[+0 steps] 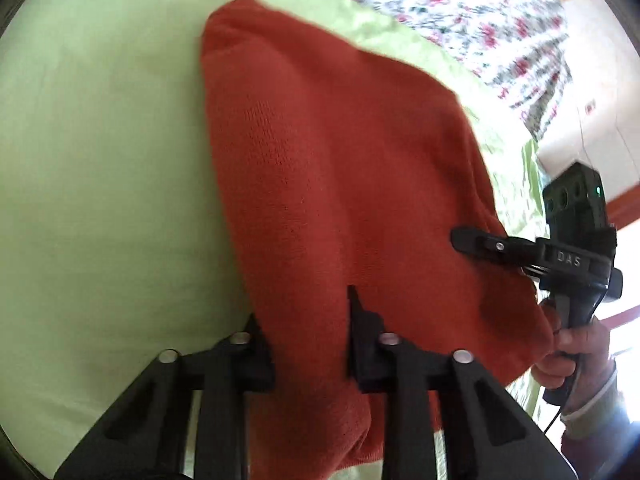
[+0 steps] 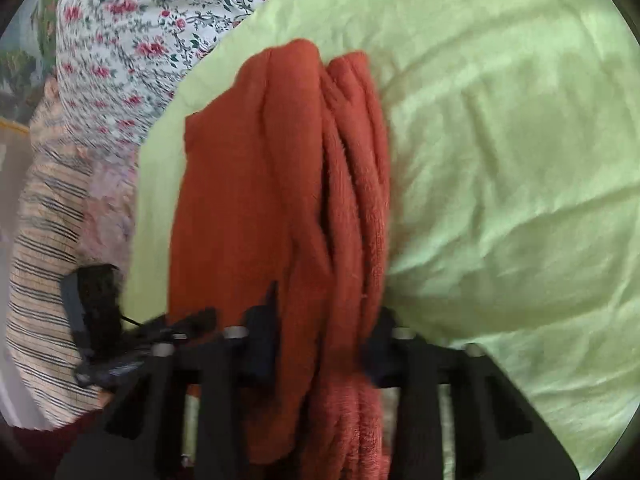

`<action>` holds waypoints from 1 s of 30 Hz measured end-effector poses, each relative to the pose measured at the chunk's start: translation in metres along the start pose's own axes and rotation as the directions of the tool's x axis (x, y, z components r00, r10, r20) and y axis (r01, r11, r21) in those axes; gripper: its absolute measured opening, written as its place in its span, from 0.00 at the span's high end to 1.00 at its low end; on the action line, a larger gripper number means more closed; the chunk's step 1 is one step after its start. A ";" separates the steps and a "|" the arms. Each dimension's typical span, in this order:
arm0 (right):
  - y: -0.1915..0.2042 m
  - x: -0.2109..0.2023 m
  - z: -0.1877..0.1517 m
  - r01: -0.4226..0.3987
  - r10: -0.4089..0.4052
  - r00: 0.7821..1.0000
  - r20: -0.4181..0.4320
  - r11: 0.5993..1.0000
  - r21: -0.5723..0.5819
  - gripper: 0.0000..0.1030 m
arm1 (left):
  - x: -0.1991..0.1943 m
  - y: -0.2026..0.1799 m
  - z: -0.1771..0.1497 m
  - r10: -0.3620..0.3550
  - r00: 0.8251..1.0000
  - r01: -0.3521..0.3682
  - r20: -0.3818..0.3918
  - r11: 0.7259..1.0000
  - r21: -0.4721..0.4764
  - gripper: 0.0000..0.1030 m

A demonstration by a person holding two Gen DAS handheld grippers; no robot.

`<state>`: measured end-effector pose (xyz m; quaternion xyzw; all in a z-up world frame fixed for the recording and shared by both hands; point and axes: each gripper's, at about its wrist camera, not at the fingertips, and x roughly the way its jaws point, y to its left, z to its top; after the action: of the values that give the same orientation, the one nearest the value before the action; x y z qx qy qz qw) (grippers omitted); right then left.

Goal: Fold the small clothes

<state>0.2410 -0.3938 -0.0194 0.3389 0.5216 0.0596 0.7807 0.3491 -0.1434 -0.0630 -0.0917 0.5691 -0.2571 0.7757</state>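
A rust-red knitted garment (image 1: 340, 184) is held up over a light green bed sheet (image 1: 100, 180). My left gripper (image 1: 304, 320) is shut on its near edge, with cloth bunched between the fingers. My right gripper (image 2: 320, 332) is shut on another edge of the same garment (image 2: 256, 200), which hangs in thick folds between its fingers. In the left wrist view the right gripper (image 1: 472, 240) shows at the right, its fingers pinching the garment's side, held by a hand (image 1: 568, 348). The left gripper shows blurred at the lower left of the right wrist view (image 2: 132, 344).
The green sheet (image 2: 500, 160) covers most of the bed. A floral white and pink cloth (image 1: 460, 8) lies at the far side and also shows in the right wrist view (image 2: 132, 40). A striped peach cloth (image 2: 44, 240) is at the left.
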 end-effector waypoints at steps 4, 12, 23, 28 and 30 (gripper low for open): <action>0.024 -0.007 -0.008 0.020 -0.019 1.000 0.024 0.999 -0.044 0.77 | -0.040 -0.001 -0.008 -0.021 0.998 0.021 0.058 1.000 0.003 0.79; 0.109 0.035 -0.045 -0.133 0.132 0.991 -0.019 0.978 -0.162 0.78 | -0.151 0.063 -0.047 0.087 0.985 -0.082 0.147 0.996 -0.040 0.80; 0.161 0.121 -0.088 -0.155 0.120 0.981 -0.151 0.956 -0.250 0.78 | -0.157 0.168 -0.117 0.110 0.992 -0.096 0.067 0.977 -0.190 0.65; 0.146 0.119 -0.090 -0.073 0.039 0.987 -0.156 0.973 -0.217 0.56 | -0.161 0.179 -0.100 0.120 0.990 -0.104 0.073 0.974 -0.199 0.50; 0.149 0.110 -0.088 -0.012 -0.017 0.993 -0.117 0.971 -0.237 0.49 | -0.165 0.187 -0.094 0.126 0.989 -0.106 0.082 0.972 -0.210 0.47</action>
<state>0.2536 -0.1894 -0.0360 0.2384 0.5565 0.1404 0.7834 0.2810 0.1130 -0.0383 -0.1498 0.5594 -0.1466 0.8020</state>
